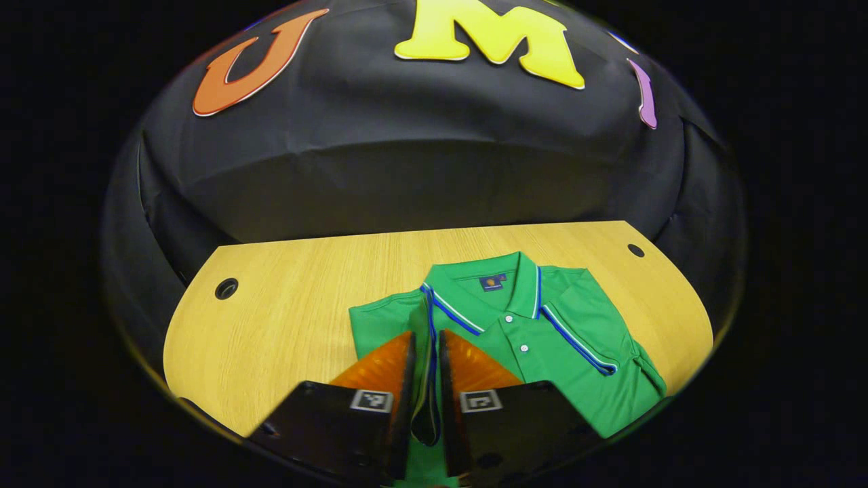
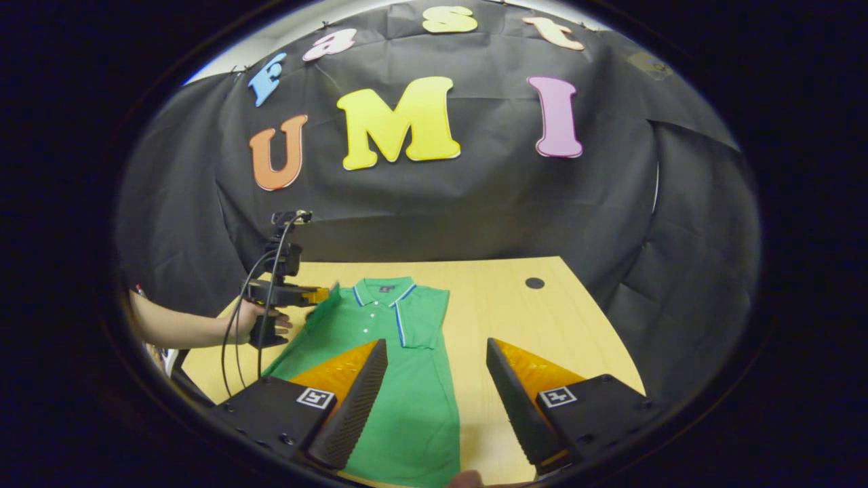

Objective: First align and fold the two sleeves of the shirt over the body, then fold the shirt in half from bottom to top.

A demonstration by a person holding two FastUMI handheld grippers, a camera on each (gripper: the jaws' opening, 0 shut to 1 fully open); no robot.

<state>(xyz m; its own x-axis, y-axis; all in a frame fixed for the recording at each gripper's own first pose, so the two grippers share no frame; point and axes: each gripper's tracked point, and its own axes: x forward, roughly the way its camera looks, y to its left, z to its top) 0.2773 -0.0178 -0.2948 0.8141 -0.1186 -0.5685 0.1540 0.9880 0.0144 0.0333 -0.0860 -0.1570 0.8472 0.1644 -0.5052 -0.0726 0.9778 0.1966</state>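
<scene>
A green polo shirt (image 1: pixel 522 325) with blue-and-white trim lies collar-far on the wooden table (image 1: pixel 291 312). One sleeve (image 1: pixel 583 339) lies folded across the body. My left gripper (image 1: pixel 427 335) is shut on the other sleeve's striped edge (image 1: pixel 427 379), which runs up between its fingers. In the right gripper view that left gripper (image 2: pixel 324 295) holds the sleeve lifted at the shirt's left shoulder. My right gripper (image 2: pixel 436 342) stands open above the lower body of the shirt (image 2: pixel 407 407), with nothing between its fingers.
A person's hand (image 2: pixel 247 322) holds the left gripper, with cables hanging from it. The table (image 2: pixel 536 325) has round cable holes (image 1: pixel 226 288) (image 2: pixel 534 282) near its far corners. Black cloth closes off the back and sides.
</scene>
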